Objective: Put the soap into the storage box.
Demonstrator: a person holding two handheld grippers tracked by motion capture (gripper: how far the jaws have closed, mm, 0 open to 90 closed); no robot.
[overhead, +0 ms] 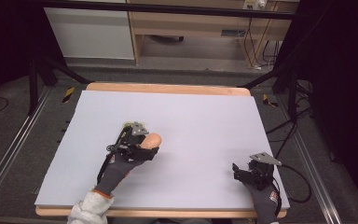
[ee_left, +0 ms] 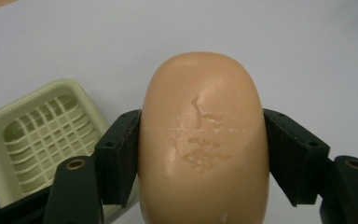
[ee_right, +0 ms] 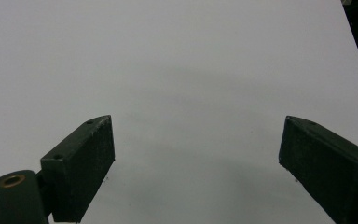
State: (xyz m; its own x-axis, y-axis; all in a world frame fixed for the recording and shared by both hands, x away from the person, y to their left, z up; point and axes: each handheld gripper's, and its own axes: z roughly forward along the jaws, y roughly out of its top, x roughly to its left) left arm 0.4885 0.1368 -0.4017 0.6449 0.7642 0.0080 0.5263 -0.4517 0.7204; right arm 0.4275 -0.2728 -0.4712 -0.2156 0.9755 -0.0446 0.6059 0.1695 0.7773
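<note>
A peach-coloured oval bar of soap (ee_left: 200, 93) sits between the two black jaws of my left gripper (ee_left: 203, 144), and both pads press on its sides. In the high view the soap (overhead: 153, 138) sticks out of the left gripper (overhead: 149, 144) left of the table's middle, held by a gloved hand. A pale green soap dish (ee_left: 37, 135) with a slatted grid lies on the white surface just beside and below the left jaw. My right gripper (ee_right: 196, 158) stands open over bare white surface, with nothing between its jaws; it rests near the front right corner (overhead: 238, 169).
A white sheet covers the wooden table (overhead: 168, 87). Dark frame legs and cables stand on the floor around the table, with shelving behind.
</note>
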